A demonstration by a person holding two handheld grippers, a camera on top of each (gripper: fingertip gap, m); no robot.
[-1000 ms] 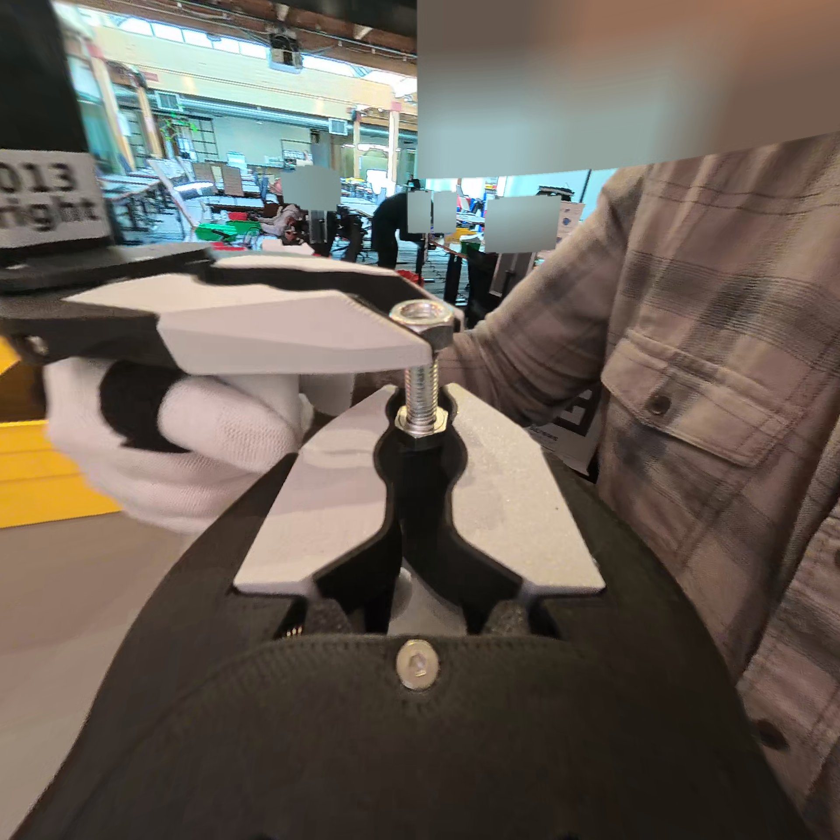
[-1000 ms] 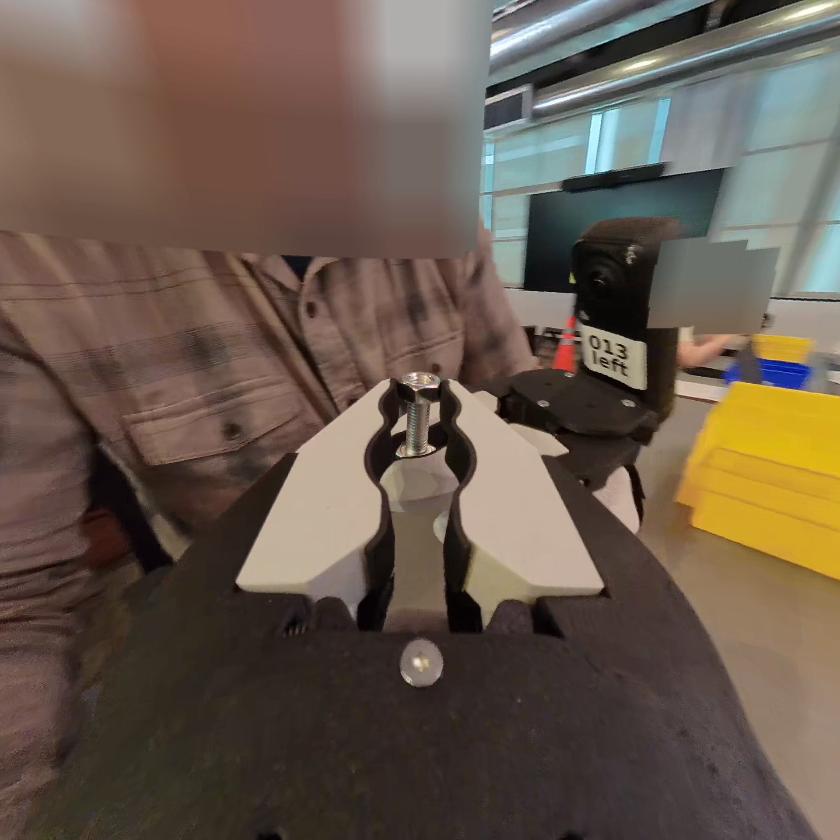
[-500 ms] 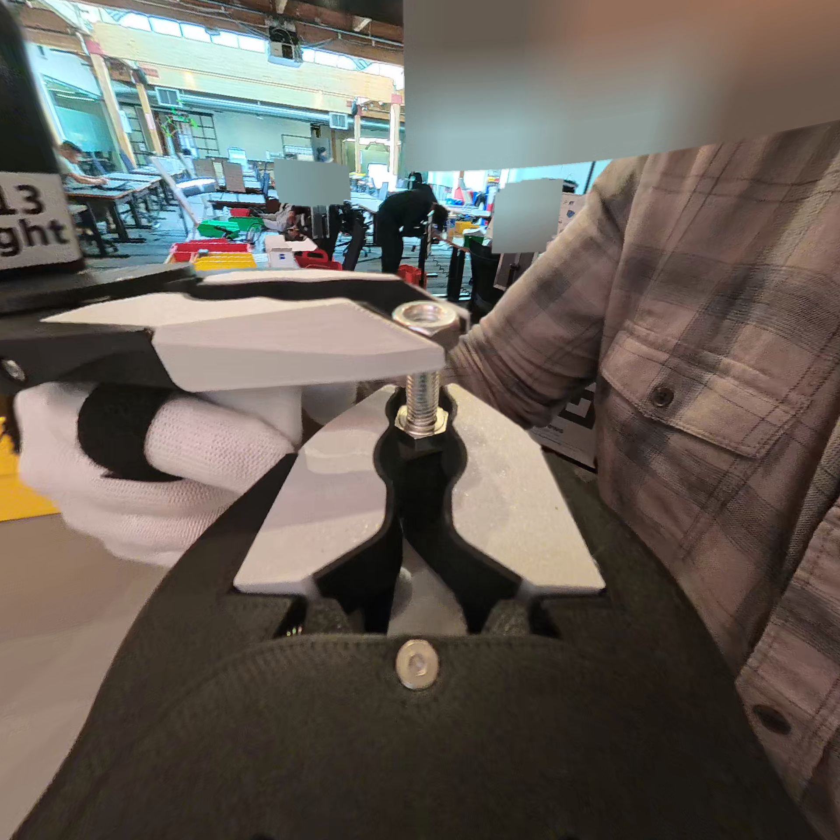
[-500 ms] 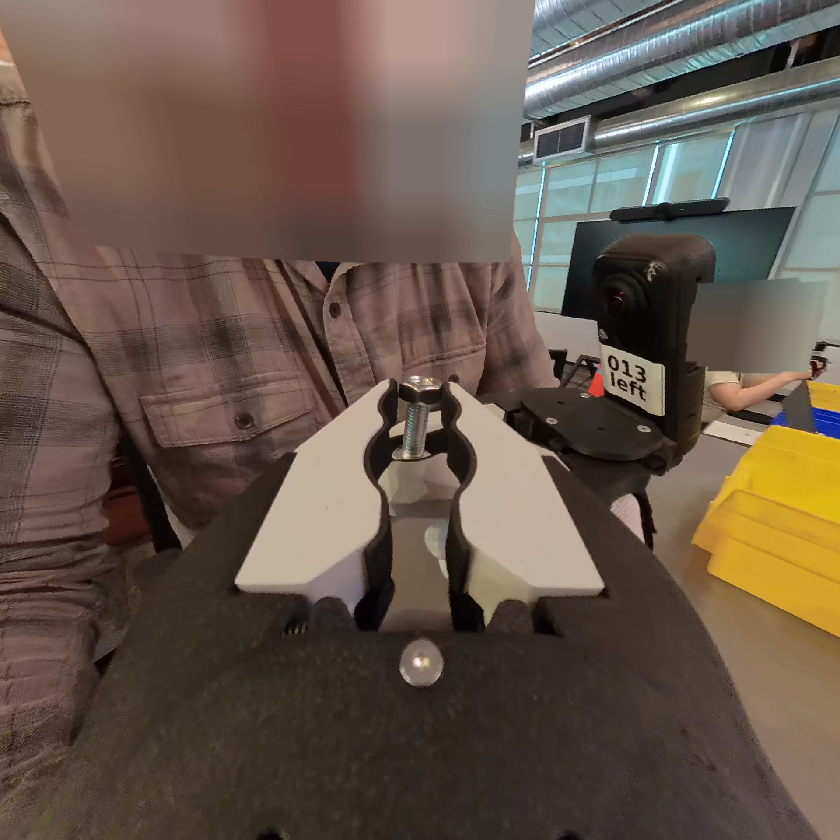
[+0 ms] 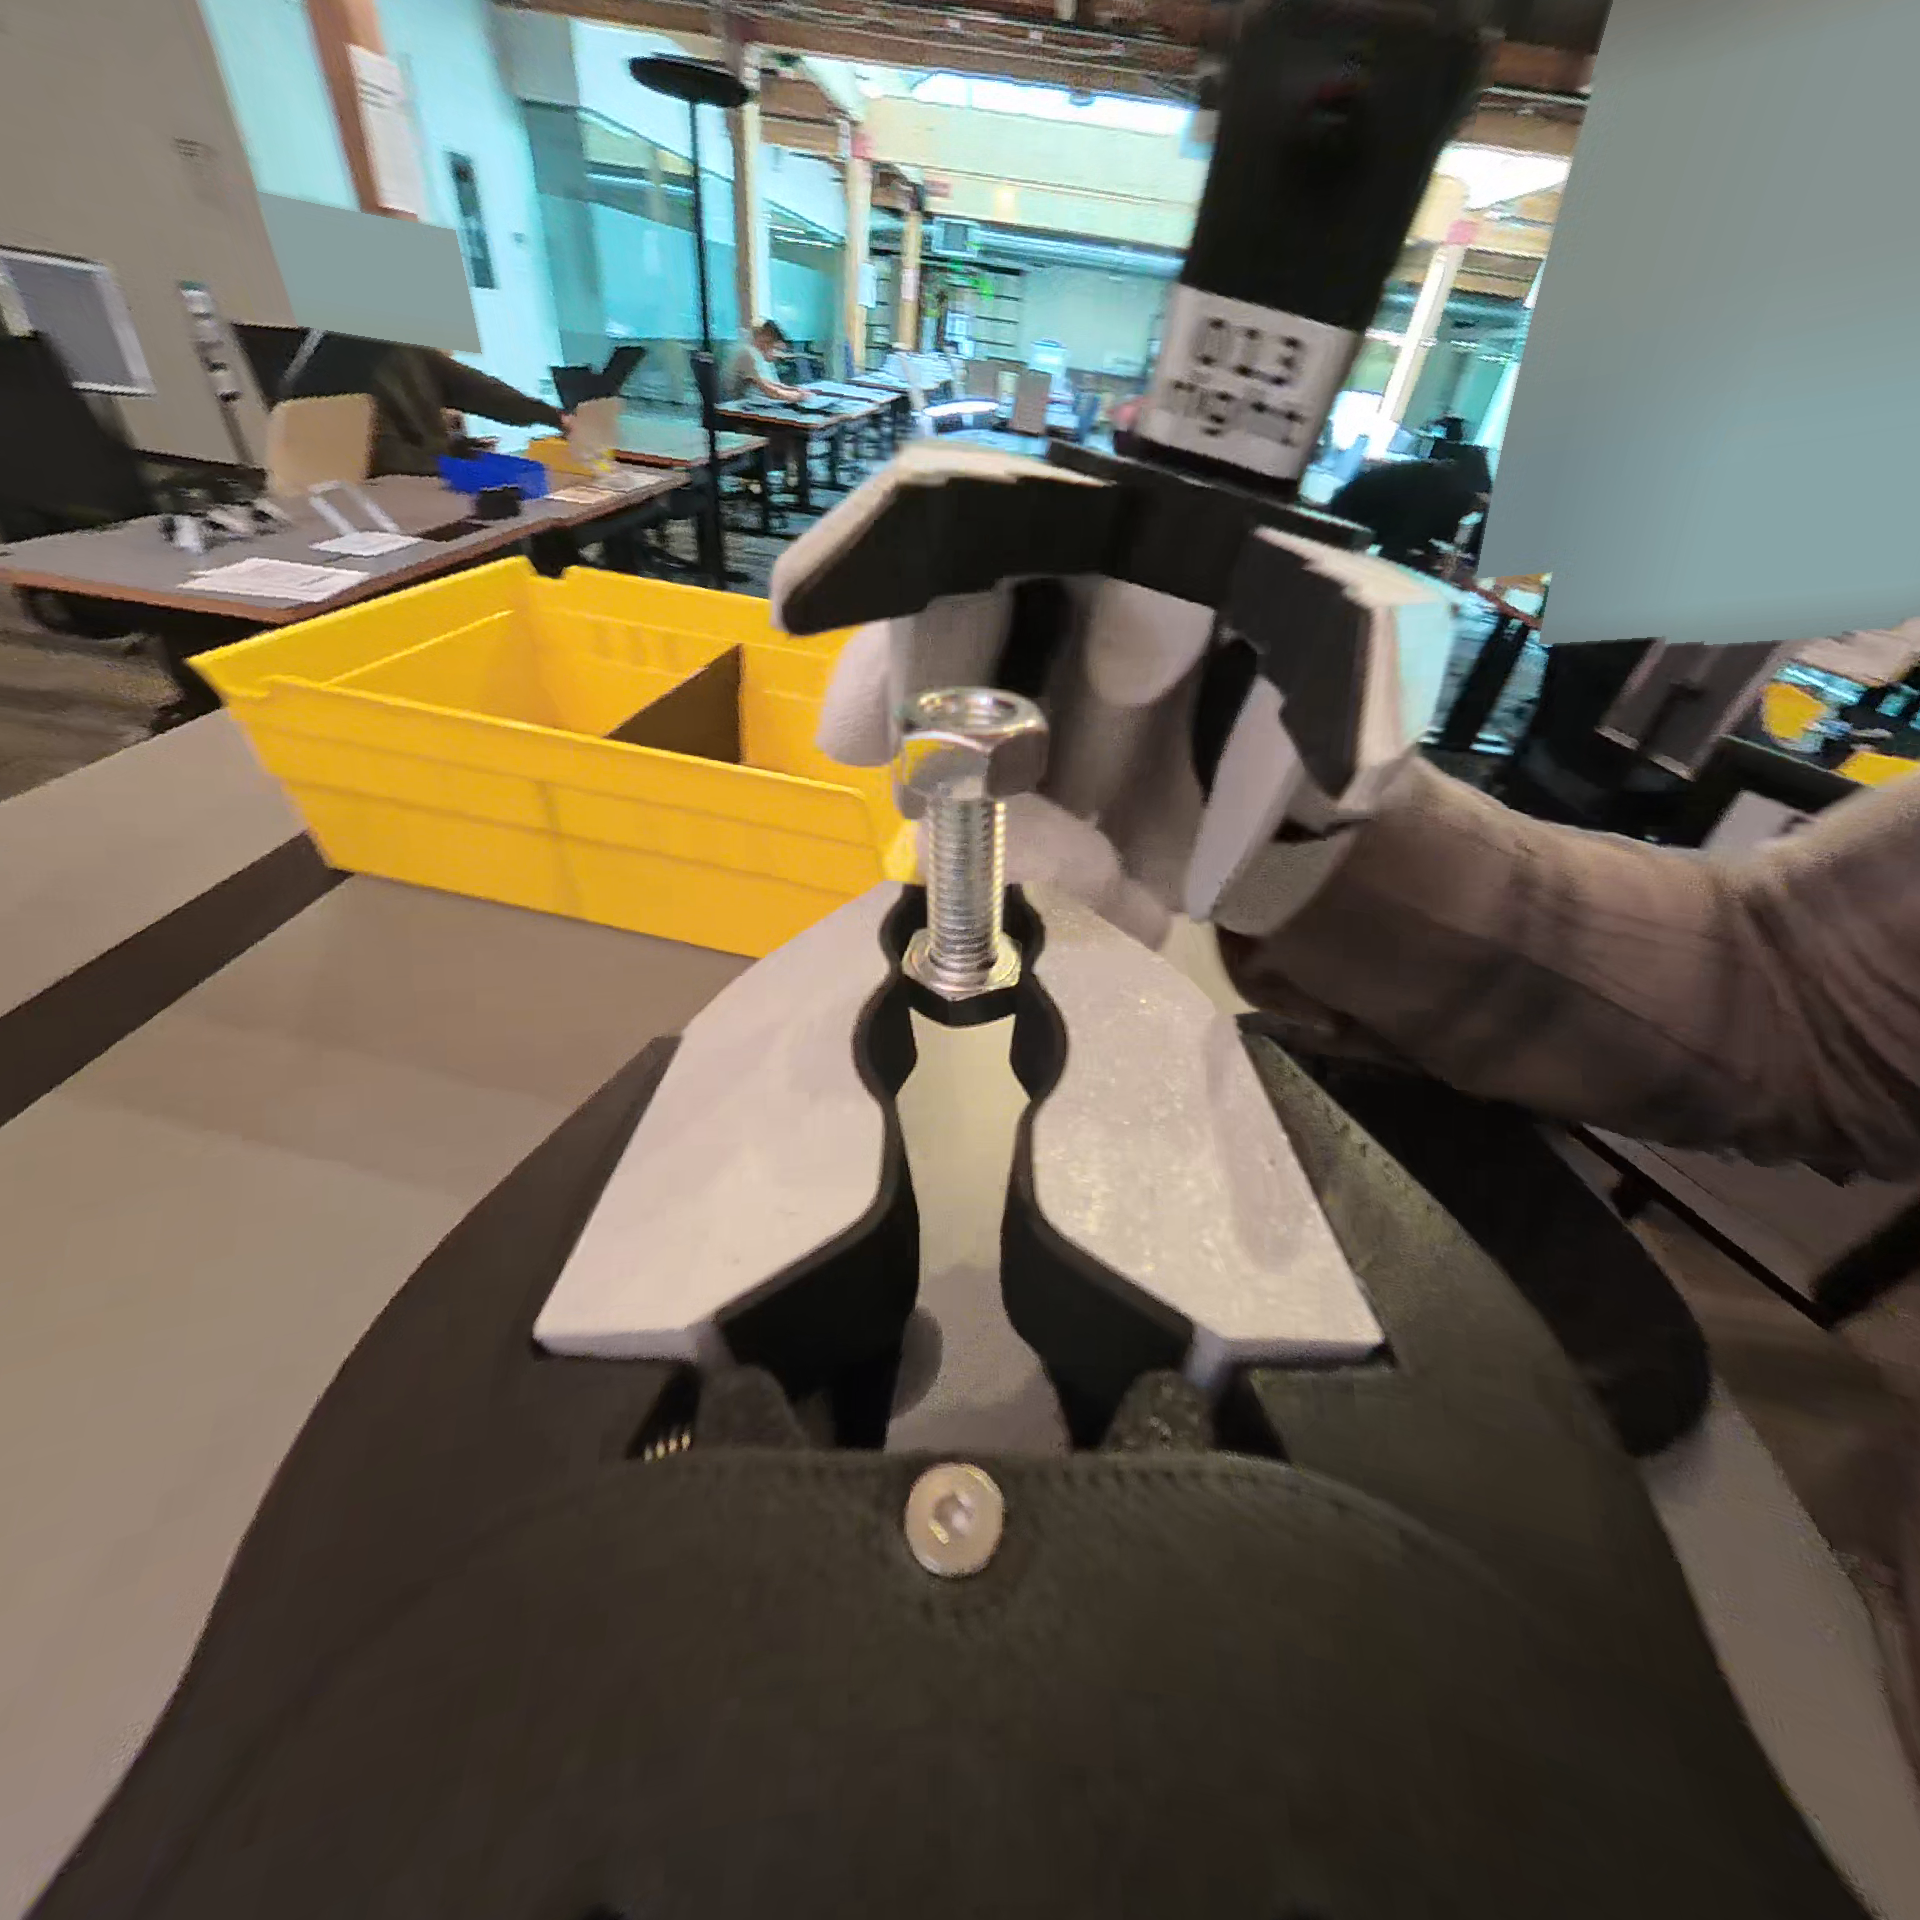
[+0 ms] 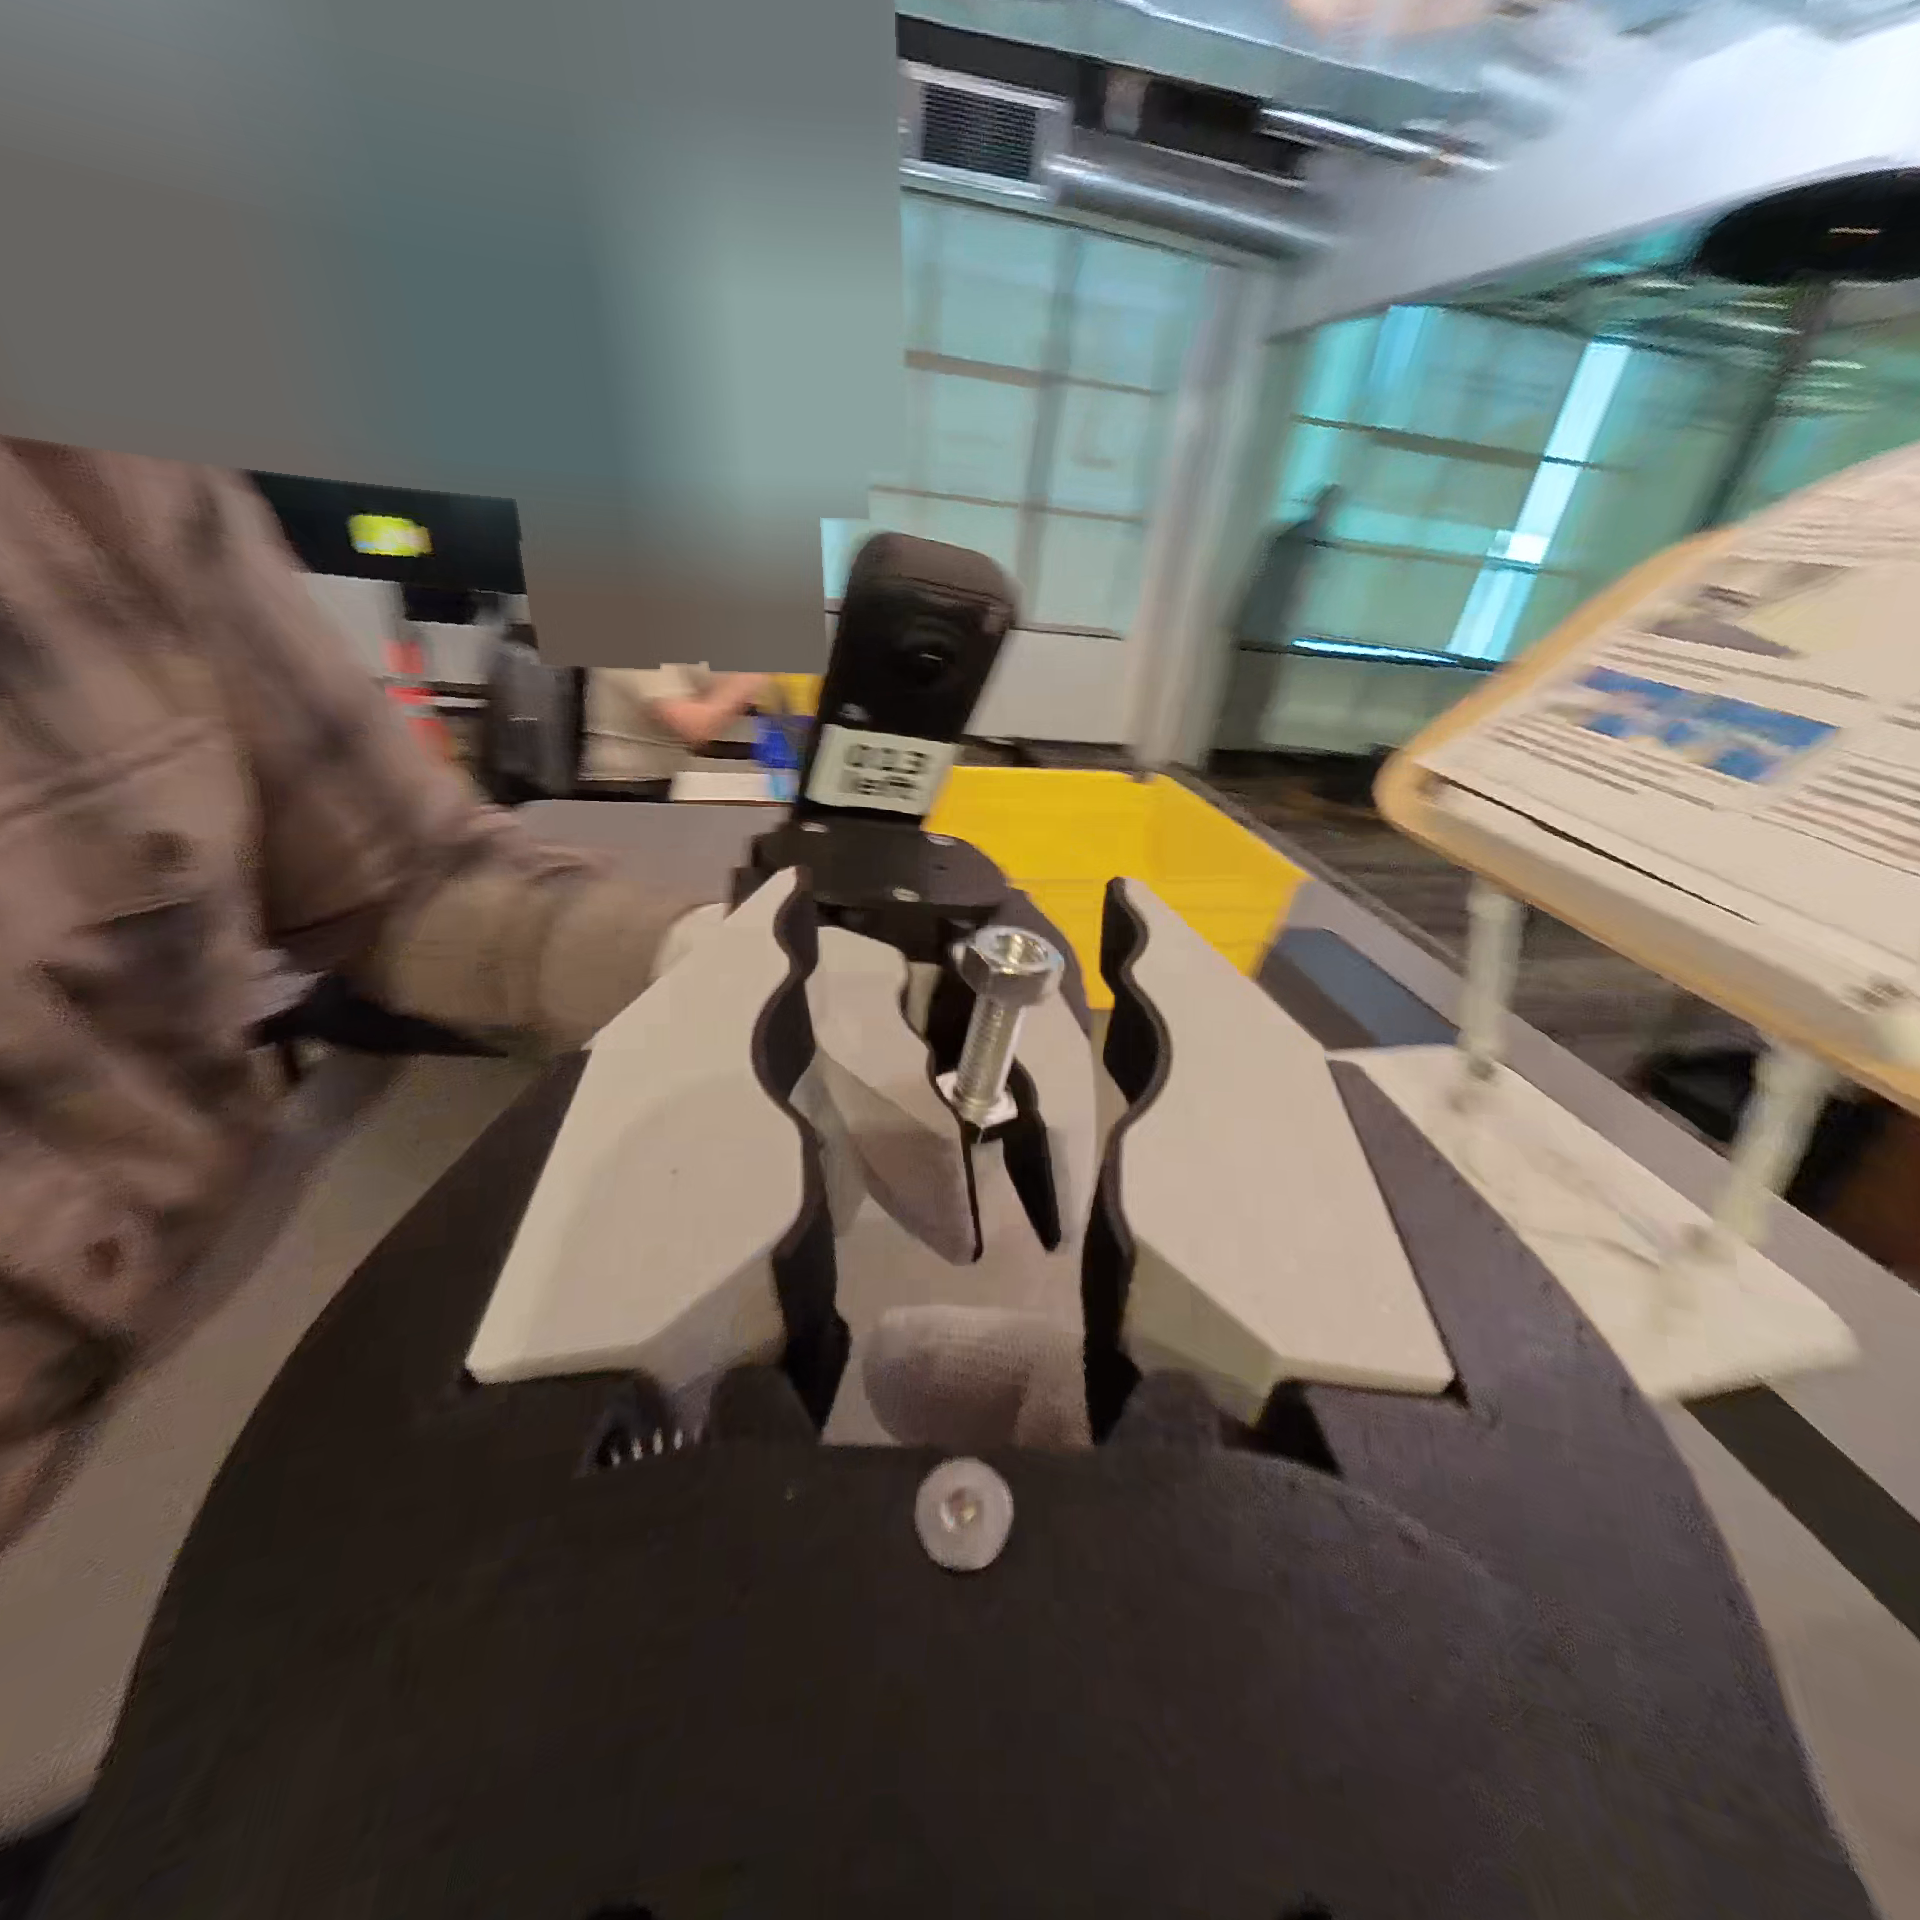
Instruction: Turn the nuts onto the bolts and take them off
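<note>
In the left wrist view, the left gripper is squeezed tight on the bottom end of a shiny bolt, in the middle of the frame. The bolt stands straight up. A silver nut sits at the very top of it, and a second, flatter nut or the bolt's head sits right at the fingertips — I cannot tell which. The right gripper is in the upper right of the frame, just behind the bolt, held by a hand in a white glove. Its jaws are spread wide and touch nothing. A yellow bin sits on the grey table at the middle left.

In the right wrist view, the right gripper's two grey fingers stand far apart, and nothing is between them. The bolt leans a little to the right in the middle of the frame, just past them, held in the left gripper. A tilted board with papers fills the right side.

The bolt and nut are probably hard steel — small, smooth and a bit slippery. They will not bend or break. The best place to grab the nut looks like its flat sides, so it turns and does not slip. Squeeze too softly and it may spin loose or drop.
</note>
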